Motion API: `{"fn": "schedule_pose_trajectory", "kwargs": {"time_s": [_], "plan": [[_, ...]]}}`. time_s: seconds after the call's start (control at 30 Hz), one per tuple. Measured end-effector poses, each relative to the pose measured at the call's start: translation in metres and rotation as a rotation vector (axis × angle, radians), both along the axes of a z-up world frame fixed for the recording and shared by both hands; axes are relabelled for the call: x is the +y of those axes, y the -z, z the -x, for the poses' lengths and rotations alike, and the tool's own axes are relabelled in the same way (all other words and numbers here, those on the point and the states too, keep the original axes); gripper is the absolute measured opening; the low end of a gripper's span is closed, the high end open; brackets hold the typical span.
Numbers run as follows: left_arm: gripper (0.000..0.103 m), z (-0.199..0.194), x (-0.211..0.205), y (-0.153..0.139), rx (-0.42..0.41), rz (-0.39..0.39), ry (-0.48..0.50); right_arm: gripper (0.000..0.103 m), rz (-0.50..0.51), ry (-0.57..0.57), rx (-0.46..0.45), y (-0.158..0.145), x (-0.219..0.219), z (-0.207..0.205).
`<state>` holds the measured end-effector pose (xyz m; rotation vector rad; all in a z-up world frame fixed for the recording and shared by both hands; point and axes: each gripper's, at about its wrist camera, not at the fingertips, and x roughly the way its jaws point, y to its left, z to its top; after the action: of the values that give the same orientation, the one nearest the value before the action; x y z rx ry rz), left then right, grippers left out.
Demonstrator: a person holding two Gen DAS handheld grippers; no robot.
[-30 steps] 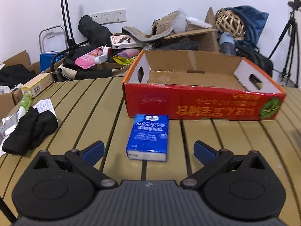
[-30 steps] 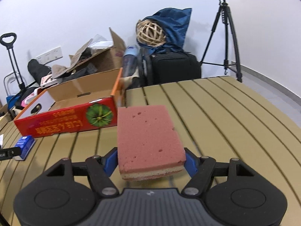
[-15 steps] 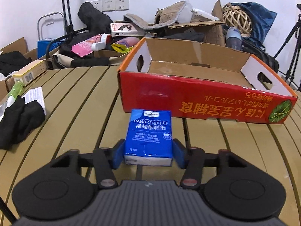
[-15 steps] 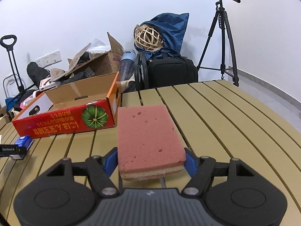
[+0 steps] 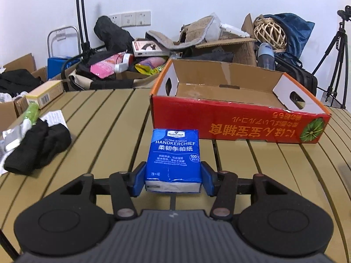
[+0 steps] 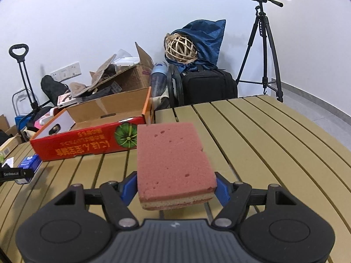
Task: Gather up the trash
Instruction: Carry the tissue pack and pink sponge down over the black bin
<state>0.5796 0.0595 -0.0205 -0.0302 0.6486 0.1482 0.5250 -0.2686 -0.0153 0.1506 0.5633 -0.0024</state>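
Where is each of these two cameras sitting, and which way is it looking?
Left wrist view: sits on the left tool, looking forward over its blue fingers clamping a tissue pack.
Right wrist view: sits on the right tool, looking past its fingers clamping a pink sponge.
Shared: the slatted table, the red cardboard tray and the tissue pack.

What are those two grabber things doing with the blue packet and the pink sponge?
A person is tidying up trash with a grabber in each hand. The left gripper has just closed on the blue tissue packet, which sits in front of the red cardboard box. The right gripper holds the pink sponge above the slatted table. The box looks empty so far.
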Motion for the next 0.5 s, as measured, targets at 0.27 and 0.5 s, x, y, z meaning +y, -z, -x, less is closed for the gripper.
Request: {"fn": "schedule_pose_trajectory", "kwargs": {"time_s": [0.27, 0.5], "plan": [[0.052, 0.042, -0.01, -0.022, -0.04, -0.027, 0.033, 0.07, -0.017, -0.015, -0.006, -0.011, 0.007, 0.029], [0.052, 0.086, -0.021, -0.036, -0.08, -0.044, 0.064, 0.07, -0.032, -0.035, -0.013, -0.018, 0.012, 0.061]]}}
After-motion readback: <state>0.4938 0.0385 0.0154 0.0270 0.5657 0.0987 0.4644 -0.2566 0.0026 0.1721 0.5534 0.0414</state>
